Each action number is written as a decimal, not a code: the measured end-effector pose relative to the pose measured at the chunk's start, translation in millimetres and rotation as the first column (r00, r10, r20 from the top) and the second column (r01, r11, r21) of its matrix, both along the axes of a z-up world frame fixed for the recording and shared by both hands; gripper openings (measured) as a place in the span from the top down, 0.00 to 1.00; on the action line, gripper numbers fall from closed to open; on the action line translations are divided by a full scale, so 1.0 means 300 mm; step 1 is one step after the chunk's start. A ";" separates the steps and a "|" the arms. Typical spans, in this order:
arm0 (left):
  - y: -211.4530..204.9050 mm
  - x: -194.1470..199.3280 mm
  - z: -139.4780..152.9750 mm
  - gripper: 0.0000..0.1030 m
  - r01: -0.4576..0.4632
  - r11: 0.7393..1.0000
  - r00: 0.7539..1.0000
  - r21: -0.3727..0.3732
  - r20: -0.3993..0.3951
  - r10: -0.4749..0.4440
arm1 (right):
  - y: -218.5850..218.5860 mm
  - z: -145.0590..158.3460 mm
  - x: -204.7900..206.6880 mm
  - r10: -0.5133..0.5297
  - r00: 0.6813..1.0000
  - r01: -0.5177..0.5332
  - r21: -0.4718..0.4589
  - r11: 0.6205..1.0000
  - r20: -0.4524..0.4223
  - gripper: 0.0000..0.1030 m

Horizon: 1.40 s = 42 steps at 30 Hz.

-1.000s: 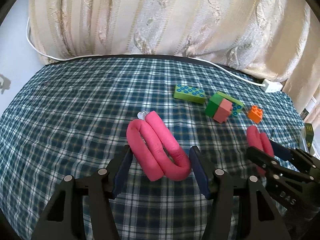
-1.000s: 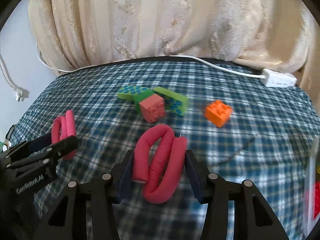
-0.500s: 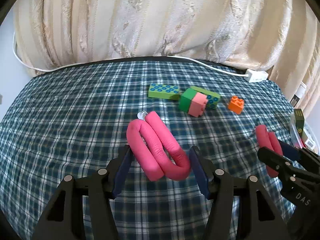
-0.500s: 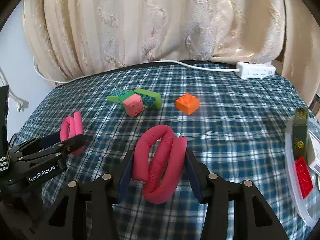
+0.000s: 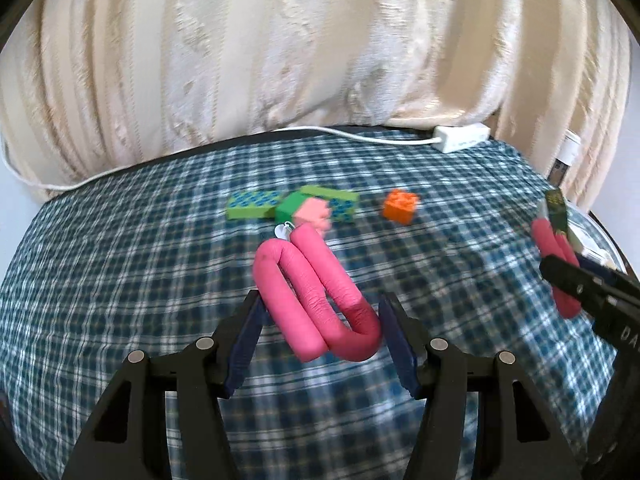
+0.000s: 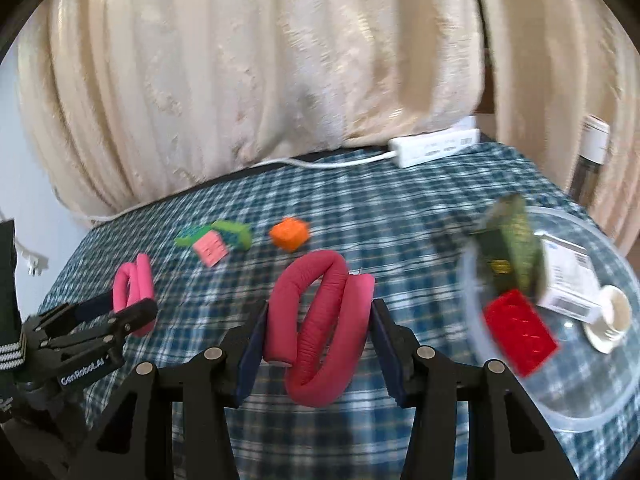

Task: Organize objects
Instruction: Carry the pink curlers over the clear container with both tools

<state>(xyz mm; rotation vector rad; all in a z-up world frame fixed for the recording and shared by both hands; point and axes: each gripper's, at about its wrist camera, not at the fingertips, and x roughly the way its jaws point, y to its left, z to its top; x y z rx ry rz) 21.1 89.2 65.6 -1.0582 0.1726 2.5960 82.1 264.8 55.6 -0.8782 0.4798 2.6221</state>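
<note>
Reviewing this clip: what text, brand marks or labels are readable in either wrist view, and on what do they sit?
"GenRobot.AI": white print on the left gripper body.
"DA", cut off by the frame edge: on the right gripper body.
White box in the clear bowl: barcode and print, too blurred.
Dark green box: gold print, unreadable.

Bright, even daylight glowing through the curtain (image 5: 304, 48), soft shadows only, heavy fisheye bending with dark vignetted corners, motion blur smearing the blocks (image 5: 296, 208) and the clear bowl (image 6: 560, 412) at right.
</note>
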 end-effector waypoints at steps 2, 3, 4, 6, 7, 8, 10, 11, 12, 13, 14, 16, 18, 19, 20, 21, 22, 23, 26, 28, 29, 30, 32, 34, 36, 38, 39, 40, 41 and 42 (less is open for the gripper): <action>0.039 0.013 0.009 0.42 0.027 1.000 1.000 -0.009 -0.005 -0.027 | 0.039 0.011 0.040 -0.034 0.999 0.034 -0.001 0.999 -0.016 0.49; 0.058 0.020 0.011 0.42 0.039 0.999 0.999 -0.013 -0.006 -0.040 | 0.064 0.015 0.064 -0.056 0.998 0.056 -0.002 0.998 -0.024 0.49; 0.080 0.026 0.014 0.42 0.053 0.998 0.999 -0.017 -0.007 -0.054 | 0.081 0.017 0.081 -0.070 0.997 0.070 -0.002 0.998 -0.028 0.49; 0.111 0.036 0.016 0.42 0.075 0.997 0.997 -0.019 -0.002 -0.076 | 0.124 0.017 0.119 -0.107 0.994 0.106 -0.006 0.994 -0.034 0.49; 0.129 0.039 0.017 0.42 0.096 0.995 0.995 -0.019 0.007 -0.095 | 0.147 0.017 0.140 -0.126 0.991 0.126 -0.008 0.992 -0.036 0.49; 0.148 0.043 0.018 0.42 0.110 0.994 0.994 -0.017 0.012 -0.110 | 0.167 0.016 0.155 -0.143 0.989 0.142 -0.010 0.990 -0.038 0.49; 0.187 0.053 0.018 0.42 0.137 0.990 0.990 -0.016 0.022 -0.137 | 0.209 0.014 0.189 -0.179 0.983 0.178 -0.017 0.984 -0.043 0.49; 0.203 0.054 0.017 0.42 0.151 0.988 0.988 -0.013 0.030 -0.151 | 0.226 0.013 0.204 -0.194 0.980 0.194 -0.021 0.981 -0.046 0.49; 0.221 0.055 0.016 0.42 0.168 0.986 0.985 -0.006 0.043 -0.168 | 0.244 0.011 0.221 -0.211 0.976 0.210 -0.026 0.977 -0.049 0.49; 0.240 0.056 0.013 0.42 0.187 0.982 0.981 0.004 0.059 -0.187 | 0.260 0.011 0.239 -0.225 0.973 0.224 -0.030 0.974 -0.052 0.49; 0.257 0.058 0.013 0.42 0.204 0.979 0.976 0.011 0.070 -0.204 | 0.273 0.010 0.252 -0.236 0.970 0.235 -0.032 0.972 -0.054 0.49; 0.298 0.065 0.013 0.42 0.237 0.971 0.968 0.011 0.082 -0.237 | 0.298 0.011 0.280 -0.256 0.965 0.254 -0.032 0.967 -0.058 0.49; 0.337 0.077 0.015 0.42 0.267 0.964 0.960 0.006 0.082 -0.266 | 0.323 0.012 0.302 -0.276 0.959 0.274 -0.033 0.961 -0.063 0.49; 0.357 0.085 0.017 0.42 0.285 0.959 0.956 -0.001 0.077 -0.284 | 0.336 0.011 0.315 -0.288 0.955 0.286 -0.036 0.958 -0.067 0.49; 0.379 0.093 0.019 0.42 0.300 0.954 0.951 -0.005 0.073 -0.299 | 0.349 0.010 0.325 -0.298 0.952 0.296 -0.039 0.954 -0.070 0.49; 0.403 0.099 0.021 0.42 0.317 0.948 0.946 -0.009 0.070 -0.315 | 0.365 0.008 0.337 -0.313 0.947 0.311 -0.044 0.950 -0.071 0.49; 0.422 0.105 0.022 0.42 0.330 0.944 0.942 -0.009 0.070 -0.329 | 0.376 0.005 0.345 -0.321 0.944 0.318 -0.047 0.947 -0.072 0.49; 0.440 0.104 0.022 0.42 0.342 0.940 0.937 -0.006 0.073 -0.341 | 0.390 0.002 0.353 -0.329 0.942 0.326 -0.052 0.944 -0.073 0.49; 0.505 0.113 0.026 0.42 0.386 0.923 0.919 0.010 0.084 -0.385 | 0.424 -0.006 0.374 -0.349 0.934 0.345 -0.058 0.937 -0.073 0.49; 0.550 0.125 0.033 0.42 0.417 0.909 0.905 0.019 0.082 -0.417 | 0.443 -0.009 0.388 -0.360 0.930 0.356 -0.063 0.932 -0.073 0.49; 0.569 0.129 0.037 0.42 0.431 0.902 0.899 0.022 0.079 -0.431 | 0.451 -0.009 0.393 -0.364 0.928 0.360 -0.064 0.931 -0.074 0.49; 0.588 0.134 0.040 0.42 0.445 0.895 0.892 0.025 0.077 -0.445 | 0.460 -0.009 0.400 -0.369 0.926 0.365 -0.063 0.929 -0.075 0.49; 0.631 0.142 0.047 0.42 0.476 0.879 0.876 0.032 0.071 -0.477 | 0.476 -0.005 0.412 -0.379 0.922 0.375 -0.061 0.925 -0.077 0.49; 0.673 0.148 0.048 0.42 0.506 0.862 0.859 0.039 0.067 -0.507 | 0.490 -0.003 0.421 -0.388 0.918 0.385 -0.056 0.921 -0.079 0.49; 0.707 0.152 0.047 0.42 0.527 0.849 0.846 0.042 0.068 -0.529 | 0.502 -0.001 0.431 -0.397 0.914 0.393 -0.054 0.918 -0.082 0.48; 0.743 0.154 0.044 0.42 0.547 0.836 0.833 0.045 0.071 -0.549 | 0.515 -0.002 0.439 -0.404 0.911 0.401 -0.054 0.915 -0.081 0.48; 0.762 0.153 0.042 0.42 0.557 0.829 0.826 0.048 0.073 -0.559 | 0.521 -0.003 0.442 -0.408 0.910 0.404 -0.054 0.913 -0.081 0.48; 0.777 0.154 0.041 0.42 0.565 0.823 0.820 0.052 0.074 -0.568 | 0.527 -0.004 0.444 -0.411 0.908 0.407 -0.055 0.912 -0.080 0.48; 0.789 0.154 0.040 0.42 0.573 0.818 0.815 0.055 0.074 -0.575 | 0.533 -0.006 0.446 -0.414 0.907 0.410 -0.057 0.910 -0.079 0.48; 0.802 0.156 0.038 0.42 0.580 0.813 0.809 0.056 0.075 -0.582 | 0.538 -0.008 0.447 -0.416 0.906 0.412 -0.059 0.909 -0.077 0.48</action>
